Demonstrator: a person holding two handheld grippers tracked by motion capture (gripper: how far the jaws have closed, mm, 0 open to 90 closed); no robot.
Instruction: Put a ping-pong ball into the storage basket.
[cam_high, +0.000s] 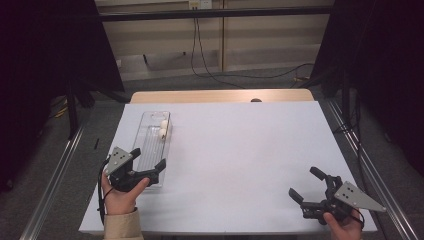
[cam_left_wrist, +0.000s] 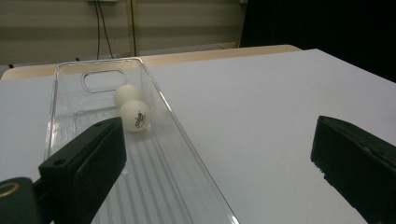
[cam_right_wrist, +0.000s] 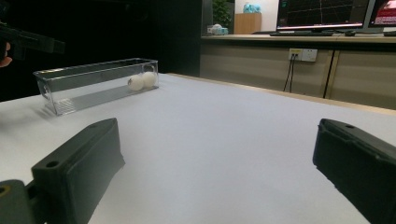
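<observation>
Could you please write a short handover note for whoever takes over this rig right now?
Left tongs: open, holding nothing, at the near end of the clear tray, one jaw over it.
Right tongs: open, empty, over the white table cover at the near right, well away from the tray.
Two white balls lie touching each other at the tray's far end.
Done: both balls are in the tray.
Left: nothing is gripped yet; if the balls or the tray are to be moved, that is all still to do.
</observation>
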